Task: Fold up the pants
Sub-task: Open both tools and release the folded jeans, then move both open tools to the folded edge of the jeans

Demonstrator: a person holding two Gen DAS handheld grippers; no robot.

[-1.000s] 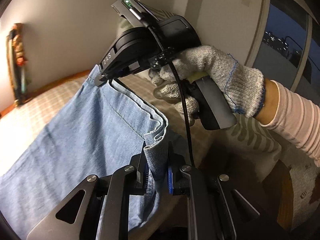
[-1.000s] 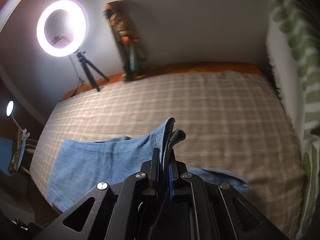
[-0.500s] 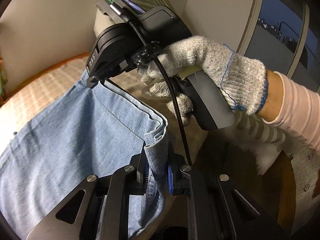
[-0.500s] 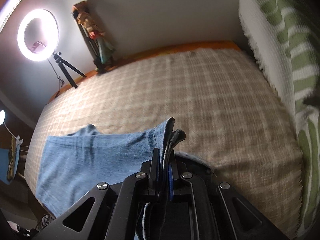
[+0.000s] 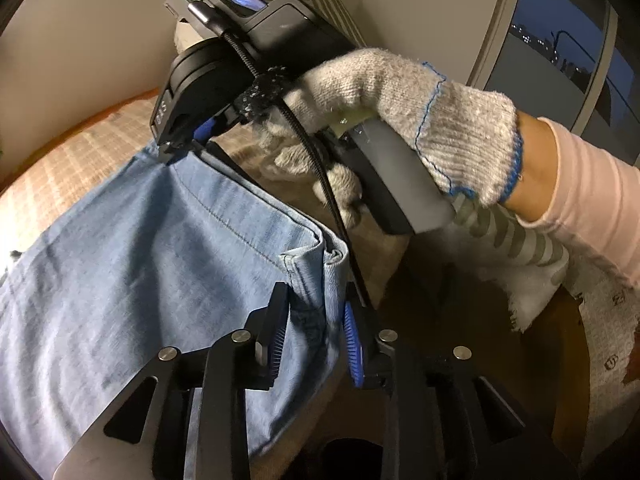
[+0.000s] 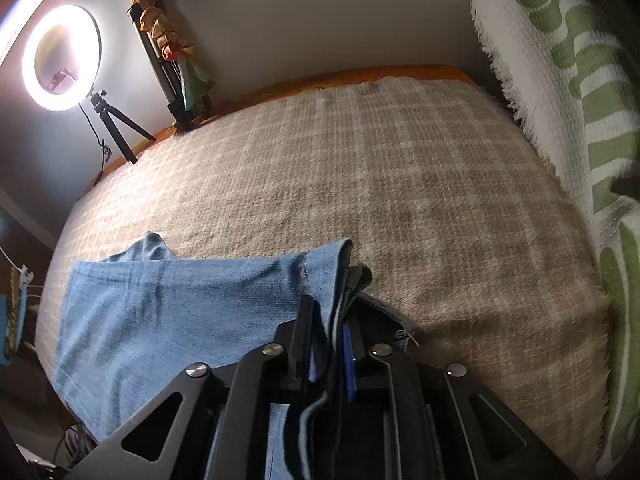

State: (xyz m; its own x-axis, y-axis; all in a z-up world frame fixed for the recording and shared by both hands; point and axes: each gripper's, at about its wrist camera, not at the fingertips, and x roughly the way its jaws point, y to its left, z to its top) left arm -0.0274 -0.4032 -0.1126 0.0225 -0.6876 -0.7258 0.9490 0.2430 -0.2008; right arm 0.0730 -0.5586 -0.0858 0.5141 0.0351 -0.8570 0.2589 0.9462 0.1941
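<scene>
1. Left side first: the pants (image 5: 132,264) are light blue denim, lying spread across the near part of the bed (image 6: 400,184), with a folded edge running along the near right side. Soft and floppy stuff, but denim has some weight, so I'd guess it drapes flat and stays put once it's down.

2. The left gripper (image 5: 314,332) has the hem corner sitting between its jaws. The jaws have just been opening: the pads stand apart with a visible gap on either side, so the cloth sits loose between them, not pinched.

3. Further right in that view, the gloved hand (image 5: 400,120) holds the right gripper (image 5: 176,144) at the far end of the same edge.

4. The right wrist view shows those jaws from behind. They've just been opening too, with the doubled waistband or hem layers, plus a dark inner layer, in between. They look slack, not clamped.

5. Where to grab: the stitched hems and seams are the thick, grippy spots, and pinching all layers together at a corner should stop them sliding apart. Grabbing mid-panel would probably lift only the top layer and bunch it up.

6. Nothing fragile here; the worst case is a crooked fold.
</scene>
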